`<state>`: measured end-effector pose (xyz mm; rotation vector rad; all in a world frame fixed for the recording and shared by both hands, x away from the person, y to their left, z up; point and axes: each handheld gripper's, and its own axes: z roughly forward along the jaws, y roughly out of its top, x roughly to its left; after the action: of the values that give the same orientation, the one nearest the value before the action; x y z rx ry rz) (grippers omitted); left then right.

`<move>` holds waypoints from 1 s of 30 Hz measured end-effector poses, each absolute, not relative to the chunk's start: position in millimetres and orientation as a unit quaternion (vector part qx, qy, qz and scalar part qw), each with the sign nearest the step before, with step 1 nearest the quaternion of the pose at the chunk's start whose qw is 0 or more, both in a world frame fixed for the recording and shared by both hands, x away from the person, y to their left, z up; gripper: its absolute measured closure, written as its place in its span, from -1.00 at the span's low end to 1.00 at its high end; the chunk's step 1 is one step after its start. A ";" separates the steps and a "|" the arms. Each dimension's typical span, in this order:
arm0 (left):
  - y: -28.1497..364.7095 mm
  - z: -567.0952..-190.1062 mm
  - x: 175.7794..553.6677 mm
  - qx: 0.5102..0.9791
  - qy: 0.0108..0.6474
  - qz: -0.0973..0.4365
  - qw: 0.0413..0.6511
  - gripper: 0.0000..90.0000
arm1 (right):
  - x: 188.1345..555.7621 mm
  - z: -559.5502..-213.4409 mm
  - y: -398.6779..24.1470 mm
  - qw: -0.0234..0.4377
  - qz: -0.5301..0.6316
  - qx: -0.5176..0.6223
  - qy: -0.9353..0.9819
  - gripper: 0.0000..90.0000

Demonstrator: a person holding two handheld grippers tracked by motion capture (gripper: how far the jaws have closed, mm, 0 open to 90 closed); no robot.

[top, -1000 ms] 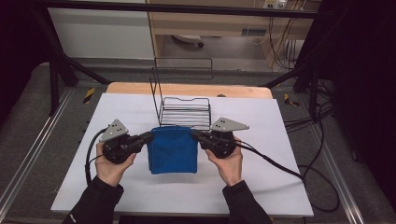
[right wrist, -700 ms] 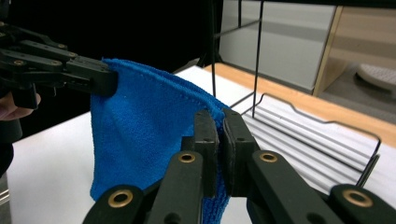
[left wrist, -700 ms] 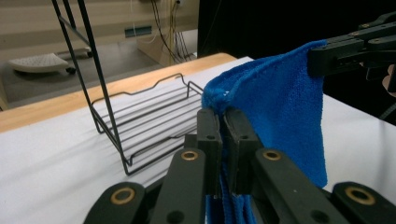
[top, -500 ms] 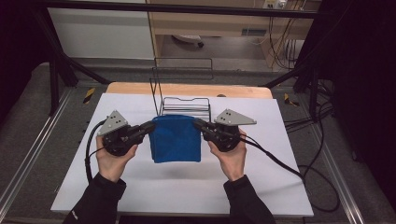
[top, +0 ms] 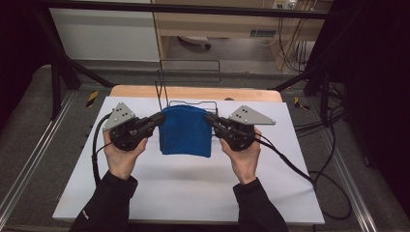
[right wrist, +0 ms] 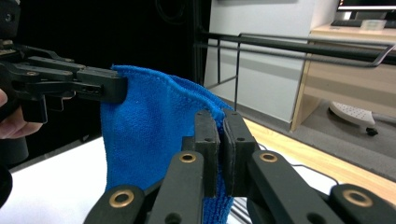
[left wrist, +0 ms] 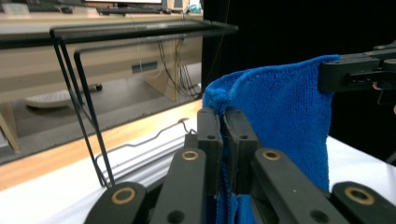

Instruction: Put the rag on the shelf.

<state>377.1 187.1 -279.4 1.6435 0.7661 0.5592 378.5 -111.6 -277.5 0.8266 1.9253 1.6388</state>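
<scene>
A black wire rack (top: 186,104) stands at the far edge of the desk (top: 193,193), about midway along it; nothing rests on its bars. A blue cloth (top: 186,131) hangs in the air just in front of the rack, above the white desk surface, stretched between two grippers and clear of the surface. The left gripper (top: 157,119) is clenched on the cloth's upper left corner; the right gripper (top: 211,119) is clenched on its upper right corner. The high view shows both hands, the trailing cables and the cloth's lower hem hanging free near the middle of the desk. The left gripper view shows what that view does not: the cloth's corner (left wrist: 219,100) bunched into a small knot-like fold between the closed jaws, with the rack's uprights (left wrist: 81,100) to one side and the other gripper pinching the far corner. The right gripper view shows the hem (right wrist: 187,91) pinched flat, and the rack's top rails (right wrist: 289,46) running behind the cloth.
</scene>
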 end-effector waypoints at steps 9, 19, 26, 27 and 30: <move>181.0 -261.8 383.4 0.688 0.321 0.256 0.599 0.91 | 379.4 -257.2 -117.8 0.261 0.612 0.298 0.685 0.92; 179.4 -239.0 388.3 0.673 0.315 0.272 0.612 0.91 | 382.4 -231.8 -117.5 0.290 0.612 0.282 0.679 0.93; 179.7 -224.4 392.5 0.663 0.311 0.282 0.620 0.91 | 386.4 -212.9 -115.2 0.311 0.609 0.271 0.677 0.93; 179.8 -222.7 393.0 0.662 0.310 0.284 0.620 0.91 | 387.0 -210.4 -114.8 0.315 0.607 0.270 0.678 0.93; 180.1 -216.6 395.7 0.655 0.311 0.285 0.627 0.91 | 388.5 -204.0 -113.9 0.321 0.608 0.266 0.676 0.92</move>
<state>395.7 180.1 -216.6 1.5019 0.7138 0.6546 388.5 -113.9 -204.0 0.7000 1.7766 1.5966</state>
